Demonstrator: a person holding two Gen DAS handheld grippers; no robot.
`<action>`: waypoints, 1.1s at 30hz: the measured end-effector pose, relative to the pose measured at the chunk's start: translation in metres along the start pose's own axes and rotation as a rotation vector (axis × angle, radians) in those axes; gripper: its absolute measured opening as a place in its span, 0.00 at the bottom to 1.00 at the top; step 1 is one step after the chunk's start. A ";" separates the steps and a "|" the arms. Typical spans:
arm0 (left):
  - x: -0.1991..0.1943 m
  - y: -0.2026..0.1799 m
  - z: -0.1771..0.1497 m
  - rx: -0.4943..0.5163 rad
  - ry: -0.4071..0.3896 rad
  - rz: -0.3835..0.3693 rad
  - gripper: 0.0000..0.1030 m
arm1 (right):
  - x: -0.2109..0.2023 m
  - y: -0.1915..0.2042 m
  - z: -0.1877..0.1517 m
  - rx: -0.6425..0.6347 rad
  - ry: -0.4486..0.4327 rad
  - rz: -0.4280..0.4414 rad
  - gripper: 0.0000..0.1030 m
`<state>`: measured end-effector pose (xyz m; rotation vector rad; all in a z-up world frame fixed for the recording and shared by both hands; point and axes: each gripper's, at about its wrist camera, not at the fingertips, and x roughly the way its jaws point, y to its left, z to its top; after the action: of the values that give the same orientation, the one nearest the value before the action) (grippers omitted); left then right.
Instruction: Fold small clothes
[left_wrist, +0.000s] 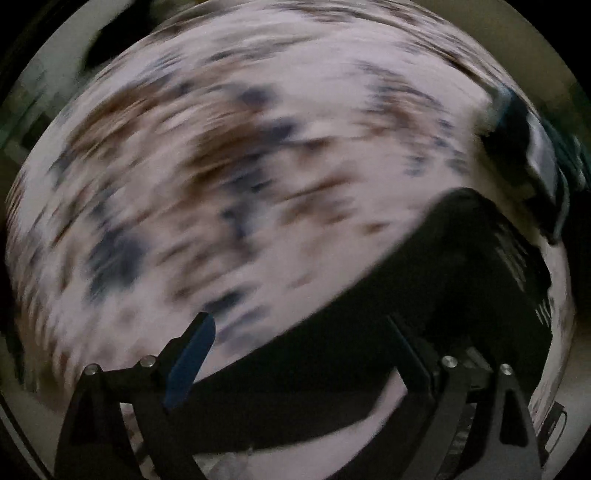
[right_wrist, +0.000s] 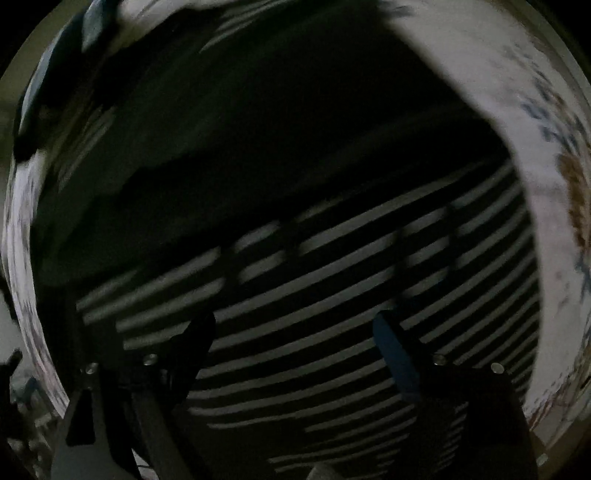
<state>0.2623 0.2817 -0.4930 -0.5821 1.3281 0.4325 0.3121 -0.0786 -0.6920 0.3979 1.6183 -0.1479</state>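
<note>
A dark garment with black and white stripes (right_wrist: 332, 277) lies spread on a pale flowered sheet (right_wrist: 480, 74); its upper part (right_wrist: 258, 110) looks plain dark. My right gripper (right_wrist: 293, 321) hangs over the striped area pointing down, jaws wide open and nothing pinched between them. In the left wrist view the same dark garment (left_wrist: 461, 258) fills the lower right, with faint stripes at its right edge. My left gripper (left_wrist: 301, 325) is open above the garment's edge, its blue-padded left finger (left_wrist: 192, 354) over the sheet (left_wrist: 221, 166). The picture is smeared by motion.
A heap of dark and grey cloth (left_wrist: 524, 147) lies on the sheet at the right of the left wrist view; a similar dark and bluish heap (right_wrist: 55, 74) shows at the upper left of the right wrist view. The room is dim.
</note>
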 end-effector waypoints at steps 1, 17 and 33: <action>-0.004 0.020 -0.009 -0.034 0.004 0.006 0.89 | 0.004 0.009 -0.005 -0.012 0.015 0.007 0.86; 0.041 0.108 -0.092 -0.141 0.121 -0.079 0.08 | 0.042 0.094 -0.040 -0.195 0.095 -0.104 0.86; -0.001 0.198 0.039 -0.340 -0.189 -0.116 0.07 | 0.041 0.134 -0.062 -0.183 0.079 -0.061 0.86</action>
<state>0.1730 0.4612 -0.5163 -0.8746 1.0404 0.6080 0.2985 0.0730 -0.7071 0.2159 1.7071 -0.0295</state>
